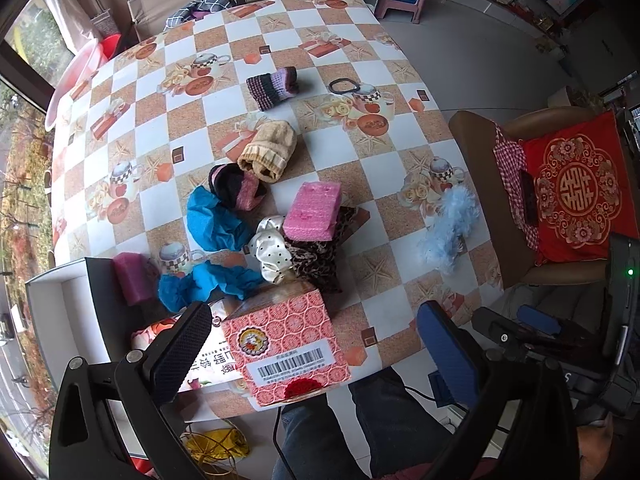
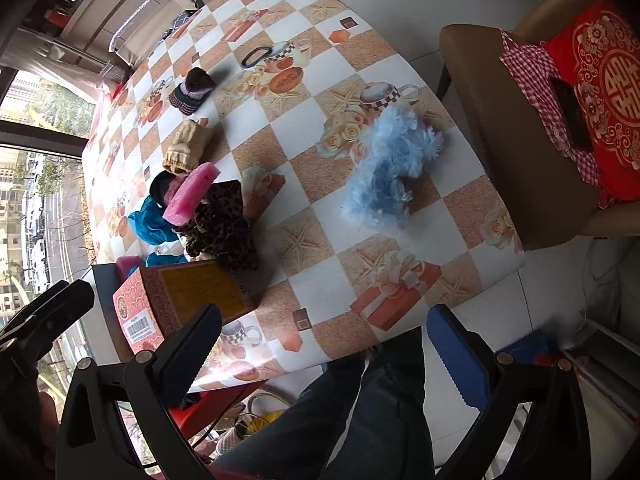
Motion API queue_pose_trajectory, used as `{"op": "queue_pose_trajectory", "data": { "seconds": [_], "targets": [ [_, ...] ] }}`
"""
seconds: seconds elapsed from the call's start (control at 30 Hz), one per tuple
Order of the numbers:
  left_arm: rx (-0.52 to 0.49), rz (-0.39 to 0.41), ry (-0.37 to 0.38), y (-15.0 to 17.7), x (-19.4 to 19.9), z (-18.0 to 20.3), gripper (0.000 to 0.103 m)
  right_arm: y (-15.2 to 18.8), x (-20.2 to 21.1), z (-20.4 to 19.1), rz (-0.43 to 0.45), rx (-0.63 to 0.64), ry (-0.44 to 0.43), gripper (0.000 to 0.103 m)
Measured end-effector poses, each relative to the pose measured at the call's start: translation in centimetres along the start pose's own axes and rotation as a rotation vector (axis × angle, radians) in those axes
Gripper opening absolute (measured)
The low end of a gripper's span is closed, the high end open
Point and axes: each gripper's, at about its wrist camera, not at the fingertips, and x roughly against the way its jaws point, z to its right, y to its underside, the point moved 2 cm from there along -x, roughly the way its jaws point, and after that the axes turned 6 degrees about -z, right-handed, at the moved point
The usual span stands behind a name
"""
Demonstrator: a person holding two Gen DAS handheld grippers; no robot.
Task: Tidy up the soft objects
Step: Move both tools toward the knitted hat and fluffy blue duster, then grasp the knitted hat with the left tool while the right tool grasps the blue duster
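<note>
- My left gripper point(image 1: 316, 344) is spread wide and holds nothing; it hovers above the near edge of the checkered table point(image 1: 384, 40).
- My right gripper point(image 2: 324, 348) is also spread wide and empty, off the table's near edge, above my legs.
- A red patterned box point(image 1: 288, 344) with a barcode label stands at the near edge, between my left gripper's fingers in the left view.
- Just beyond the box lies a heap of soft things: leopard-print fabric point(image 1: 316, 256), white dotted fabric point(image 1: 272, 252) and a pink foam block point(image 1: 316, 210) resting on top of them.
- Left of the box lie crumpled blue cloths point(image 1: 212, 220), with a purple foam block point(image 1: 132, 276) beside them on a dark tray point(image 1: 96, 300).
- Farther beyond the box sit a black-and-pink sock roll point(image 1: 236, 184), a beige sock roll point(image 1: 268, 152) and a striped purple sock roll point(image 1: 272, 88).
- A fluffy light-blue piece point(image 2: 392, 160) lies well right of the box, near the table edge.
</note>
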Motion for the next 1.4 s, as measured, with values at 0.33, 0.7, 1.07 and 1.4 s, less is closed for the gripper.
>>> {"op": "queue_pose_trajectory", "data": {
  "seconds": [0.33, 0.7, 1.07, 1.4],
  "targets": [
    [0.026, -0.006, -0.043, -6.4, -2.5, 2.3, 0.103, -3.7, -2.6, 5.4, -0.061, -0.068, 0.005, 0.103],
    [0.131, 0.026, -0.104, -16.8, -7.0, 0.8, 0.103, -8.4, -6.5, 6.8, -0.118, -0.071, 0.016, 0.103],
    [0.267, 0.018, -0.214, -24.9, -14.4, -3.6, 0.103, -11.7, -11.0, 4.2, -0.098, 0.026, 0.084, 0.103],
    [0.355, -0.078, -0.212, -26.4, -19.4, -6.0, 0.091, -12.6, -14.1, 1.9, -0.046, 0.173, 0.21, 0.103]
  ]
}}
